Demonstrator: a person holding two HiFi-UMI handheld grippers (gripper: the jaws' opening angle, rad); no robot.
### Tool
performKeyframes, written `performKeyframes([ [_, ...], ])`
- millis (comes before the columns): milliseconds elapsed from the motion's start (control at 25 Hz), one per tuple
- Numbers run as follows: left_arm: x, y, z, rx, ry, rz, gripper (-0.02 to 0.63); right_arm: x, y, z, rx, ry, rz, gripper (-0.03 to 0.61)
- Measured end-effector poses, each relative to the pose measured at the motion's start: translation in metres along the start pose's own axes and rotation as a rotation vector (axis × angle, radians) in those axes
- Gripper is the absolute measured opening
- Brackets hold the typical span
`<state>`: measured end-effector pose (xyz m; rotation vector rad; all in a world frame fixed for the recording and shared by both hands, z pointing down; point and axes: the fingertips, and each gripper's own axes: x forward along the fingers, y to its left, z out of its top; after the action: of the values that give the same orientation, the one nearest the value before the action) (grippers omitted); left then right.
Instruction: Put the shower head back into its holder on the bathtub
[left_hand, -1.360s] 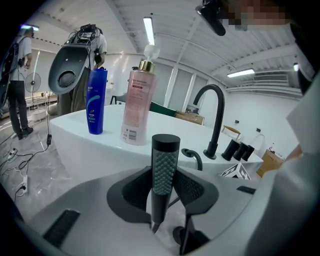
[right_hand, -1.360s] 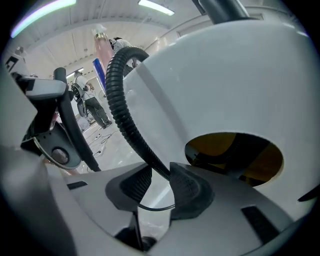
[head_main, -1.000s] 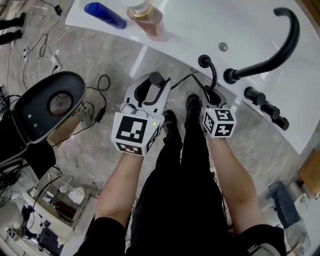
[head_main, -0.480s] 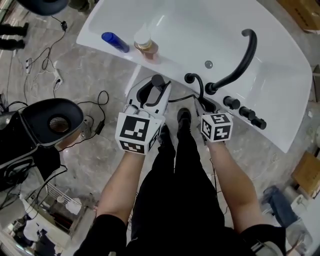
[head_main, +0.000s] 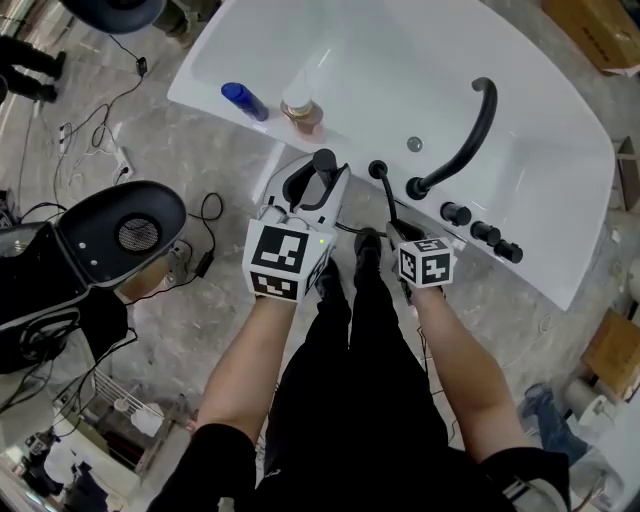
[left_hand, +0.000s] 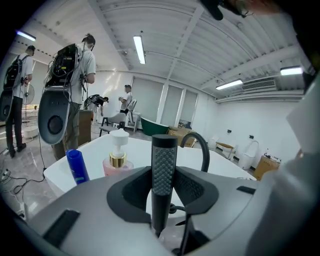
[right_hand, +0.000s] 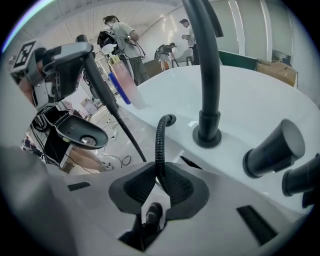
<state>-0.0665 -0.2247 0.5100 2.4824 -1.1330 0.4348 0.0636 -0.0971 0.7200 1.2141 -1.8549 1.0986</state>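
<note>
Starting nearest, the left tongs (head_main: 318, 188) and the right tongs (head_main: 397, 232) are seen higher above the grey marbled floor (head_main: 200, 320) than a second ago. More of the white oval bathtub (head_main: 560, 200) is now taken in by the head view.

The left tongs are clamped on the slim black shower head (left_hand: 164, 165), which is held upright with its dotted spray face turned toward that gripper's camera. This hold has not altered. The right tongs are closed narrowly on the black ribbed hose (right_hand: 159, 145), a little short of where it enters the round black holder (head_main: 378, 170) on the bathtub rim.

A second ago the hose was arched in a loop above the holder. Now it is drawn straighter between the holder and the right tongs. The top of the shower head has also been brought nearer to the holder and stands just to its left, though it is not yet seated.

From this it is judged that the slack is being gathered, and that the hose must still be fed down before the handle can be lowered in.

Farther along the rim, the curved black spout (head_main: 470, 130) and the row of black knobs (head_main: 480, 232) are left untouched. So are the blue bottle (head_main: 245, 101) and the pink pump bottle (head_main: 300, 110).
</note>
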Motion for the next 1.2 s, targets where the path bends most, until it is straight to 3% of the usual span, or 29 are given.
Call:
performKeyframes([
  [200,-0.007,0.002,0.016,0.019,-0.022,0.0,0.147,-0.002,-0.003,0.047,-0.056,-0.038,-0.01,0.069],
  [440,-0.003,0.004,0.009,0.023,-0.017,-0.001,0.147,0.021,0.009,0.079,-0.11,-0.019,-0.003,0.069],
  [760,-0.002,0.01,0.004,0.019,-0.008,-0.009,0.147,0.025,0.003,0.076,-0.045,0.009,-0.049,0.069],
  [960,0.002,0.01,0.005,0.023,-0.017,-0.021,0.147,0.038,0.0,0.098,-0.052,-0.002,-0.074,0.069],
  [1200,0.008,0.005,-0.003,0.024,-0.019,-0.038,0.147,0.042,0.0,0.094,-0.06,-0.023,-0.095,0.098],
])
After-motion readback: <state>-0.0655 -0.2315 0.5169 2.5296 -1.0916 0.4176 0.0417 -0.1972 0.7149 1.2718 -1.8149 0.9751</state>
